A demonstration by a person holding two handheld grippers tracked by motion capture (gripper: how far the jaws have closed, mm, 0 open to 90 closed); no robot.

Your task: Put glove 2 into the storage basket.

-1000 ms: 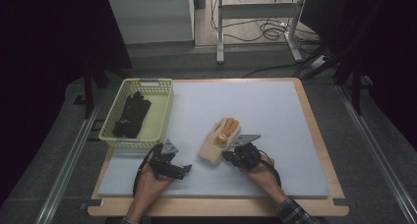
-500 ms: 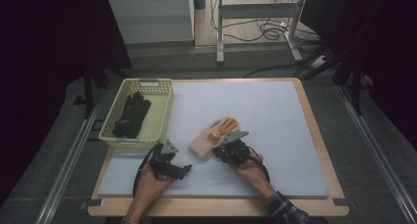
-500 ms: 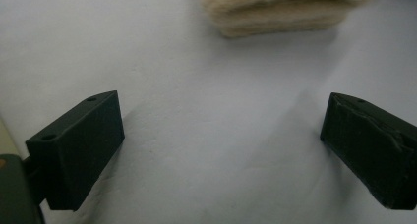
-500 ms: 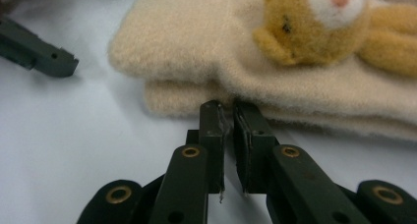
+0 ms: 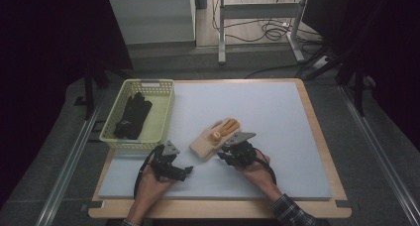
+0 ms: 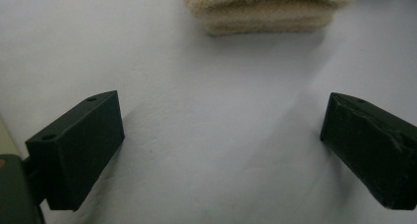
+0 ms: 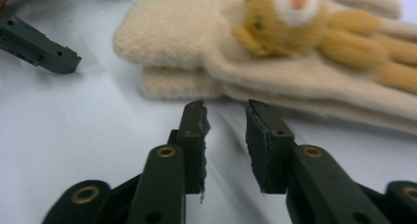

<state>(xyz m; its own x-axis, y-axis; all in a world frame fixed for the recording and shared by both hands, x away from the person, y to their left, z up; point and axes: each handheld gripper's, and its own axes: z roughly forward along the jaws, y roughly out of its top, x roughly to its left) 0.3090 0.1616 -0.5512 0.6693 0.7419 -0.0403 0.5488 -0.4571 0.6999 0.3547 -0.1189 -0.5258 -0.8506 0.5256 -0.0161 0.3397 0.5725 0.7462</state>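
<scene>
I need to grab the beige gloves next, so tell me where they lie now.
In the high view the beige gloves lie stacked on the pale mat, near its front middle, just left of the right gripper and right of the yellow basket.

Cream glove pair (image 5: 214, 139) on grey mat (image 5: 277, 117), right gripper (image 5: 229, 151) just beside it, left gripper (image 5: 182, 171) apart, seemingly dark gloves (image 5: 132, 116) in yellow basket (image 5: 166, 109).

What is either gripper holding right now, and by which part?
Nothing. The right gripper has just been opening, its jaws empty just short of the cream gloves. The left gripper is open over bare mat.
</scene>
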